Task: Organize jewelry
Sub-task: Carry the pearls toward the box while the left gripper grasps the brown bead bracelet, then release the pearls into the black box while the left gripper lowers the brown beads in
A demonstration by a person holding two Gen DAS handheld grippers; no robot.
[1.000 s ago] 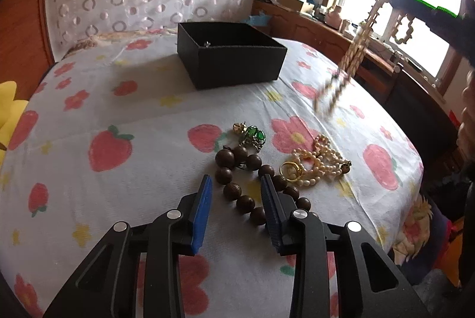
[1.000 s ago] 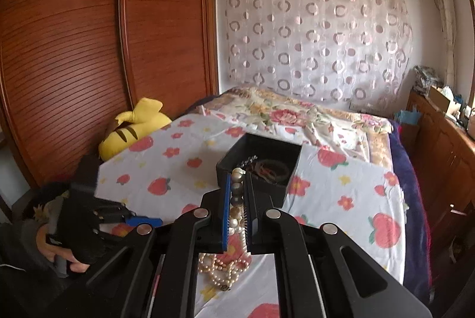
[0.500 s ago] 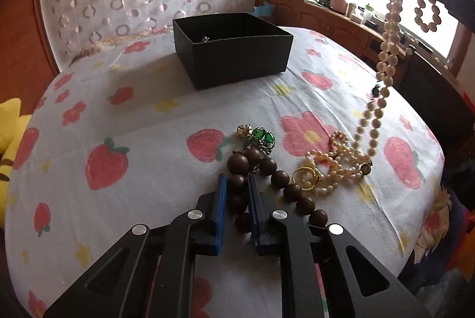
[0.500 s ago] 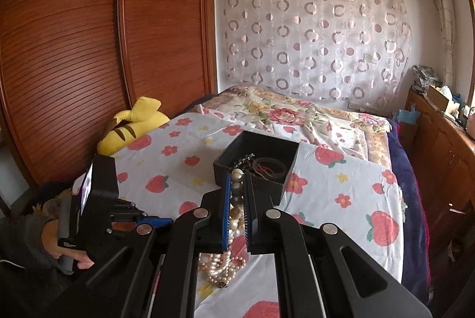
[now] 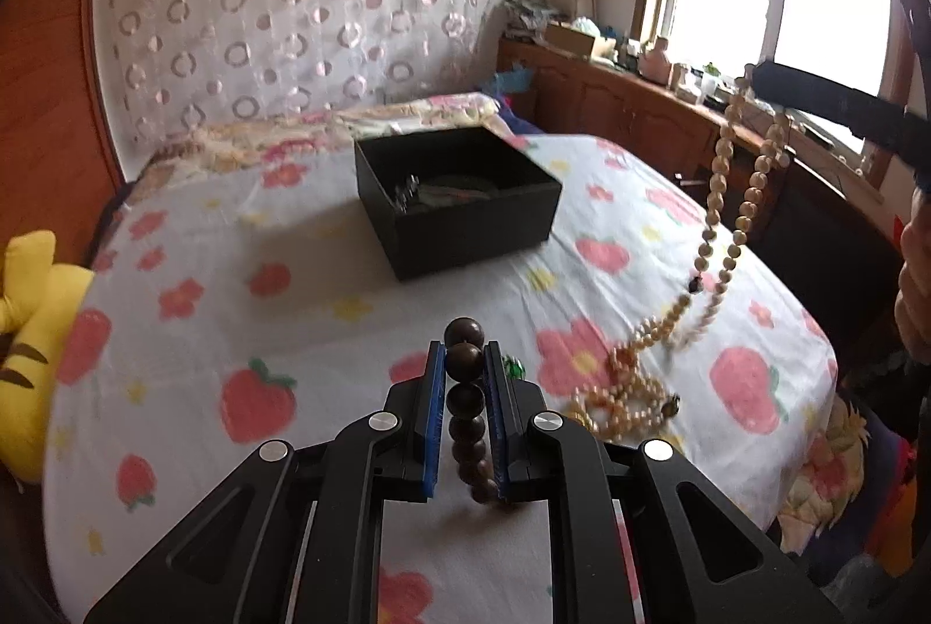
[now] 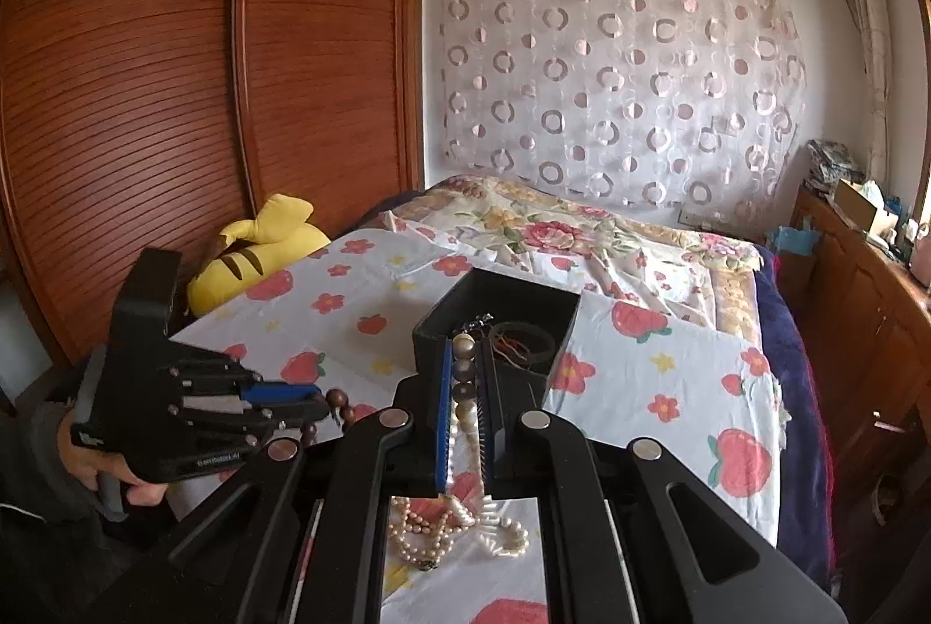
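Wooden beads (image 5: 464,394) partly hidden, box contents (image 5: 448,190) unclear

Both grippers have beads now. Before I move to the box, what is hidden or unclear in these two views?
- Brown bead bracelet: left wrist view, its lower end drops behind the left gripper.
- Pearl necklace: the tail on the bedsheet is motion-blurred.
- Black box: right wrist view, the right gripper covers its near part; the contents are too small to identify.
- Green piece: mostly hidden behind a finger.

dark bead bracelet (image 5: 465,394) lifted; pearl necklace (image 5: 718,193) dangling, partly heaped.
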